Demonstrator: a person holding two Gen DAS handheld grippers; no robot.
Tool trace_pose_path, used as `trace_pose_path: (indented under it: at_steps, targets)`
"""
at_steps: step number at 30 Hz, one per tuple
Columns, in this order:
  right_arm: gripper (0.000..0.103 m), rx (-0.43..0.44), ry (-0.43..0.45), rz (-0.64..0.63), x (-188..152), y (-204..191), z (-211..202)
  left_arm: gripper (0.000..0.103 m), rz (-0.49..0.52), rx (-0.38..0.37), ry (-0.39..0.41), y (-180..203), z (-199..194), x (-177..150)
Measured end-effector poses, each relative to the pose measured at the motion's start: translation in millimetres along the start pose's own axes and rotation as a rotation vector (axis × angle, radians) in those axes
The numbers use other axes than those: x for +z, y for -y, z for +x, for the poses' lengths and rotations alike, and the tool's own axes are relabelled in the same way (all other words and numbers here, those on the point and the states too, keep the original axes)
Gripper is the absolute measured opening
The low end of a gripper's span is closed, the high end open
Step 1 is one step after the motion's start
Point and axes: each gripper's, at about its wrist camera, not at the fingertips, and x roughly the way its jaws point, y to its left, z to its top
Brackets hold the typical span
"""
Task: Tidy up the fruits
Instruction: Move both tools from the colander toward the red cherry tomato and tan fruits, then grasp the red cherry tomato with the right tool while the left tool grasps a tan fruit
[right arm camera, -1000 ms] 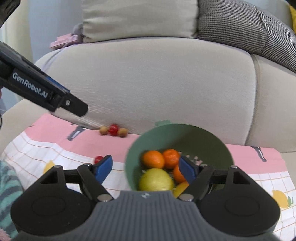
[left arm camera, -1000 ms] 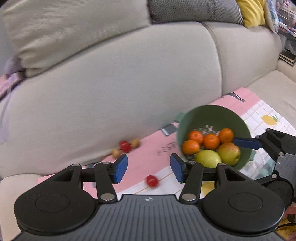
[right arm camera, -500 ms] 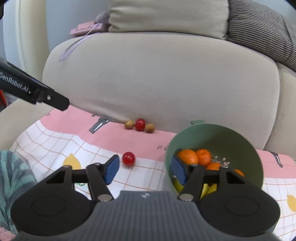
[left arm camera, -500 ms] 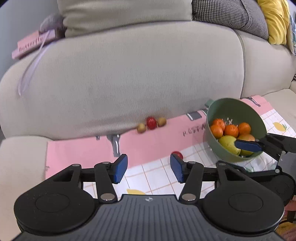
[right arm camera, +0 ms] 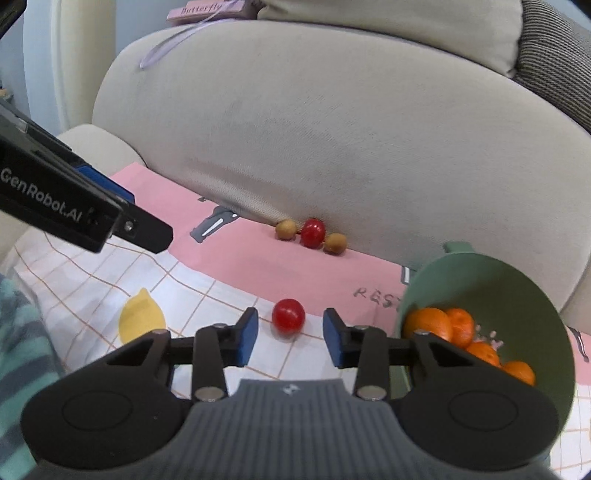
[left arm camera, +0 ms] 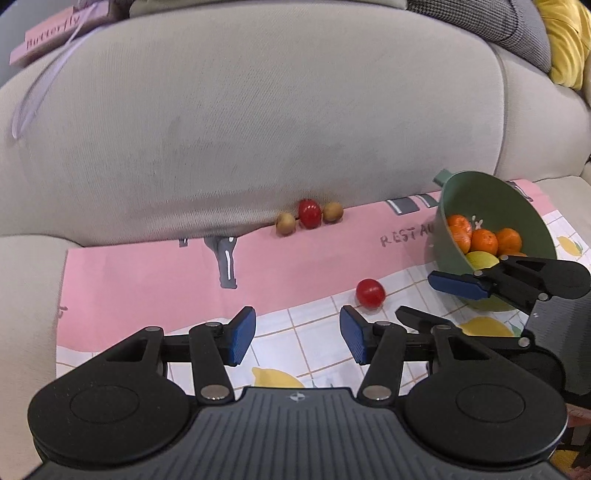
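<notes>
A green bowl (left arm camera: 491,195) holding several oranges and a yellow-green fruit sits tilted on a pink and checked cloth (left arm camera: 147,280) on the sofa seat. A loose red tomato (right arm camera: 288,314) lies on the cloth just ahead of my open right gripper (right arm camera: 290,341), between its blue pads; it also shows in the left wrist view (left arm camera: 370,292). A second red tomato (left arm camera: 309,213) and two small brown fruits (left arm camera: 285,222) rest against the sofa back. My left gripper (left arm camera: 297,339) is open and empty above the cloth. The bowl (right arm camera: 491,291) stands right of the right gripper.
The beige sofa backrest (left arm camera: 277,110) rises right behind the fruits. A pink "Butterfly" box (right arm camera: 207,9) with a ribbon lies on top of it. A striped teal fabric (right arm camera: 18,350) is at the far left. The left gripper's finger (right arm camera: 92,218) reaches in from the left.
Both grippers swung left, away from the bowl. The right gripper now faces the loose red tomato, which sits between its open fingers. The bowl has shifted to the right of both views.
</notes>
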Motion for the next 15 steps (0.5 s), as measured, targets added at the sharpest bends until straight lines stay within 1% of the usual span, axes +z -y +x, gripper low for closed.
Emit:
trace_pose_path:
  at_steps: [2,4,9,15]
  targets:
    - [0.036,-0.01,-0.009,-0.016,2.7,-4.2,11.7,0.063,-0.008,-0.005,-0.01,-4.3,7.2,0.9]
    - [0.033,-0.021,-0.025,-0.027,5.1,-6.9,23.6,0.063,-0.013,-0.008,-0.017,-7.4,12.7,1.3]
    - [0.03,-0.024,-0.075,-0.025,9.0,-3.1,48.8,0.062,-0.011,-0.015,-0.027,-12.4,27.9,3.0]
    - [0.029,-0.022,-0.119,-0.005,8.3,3.8,65.6,0.062,-0.025,-0.028,-0.05,-15.8,46.3,5.1]
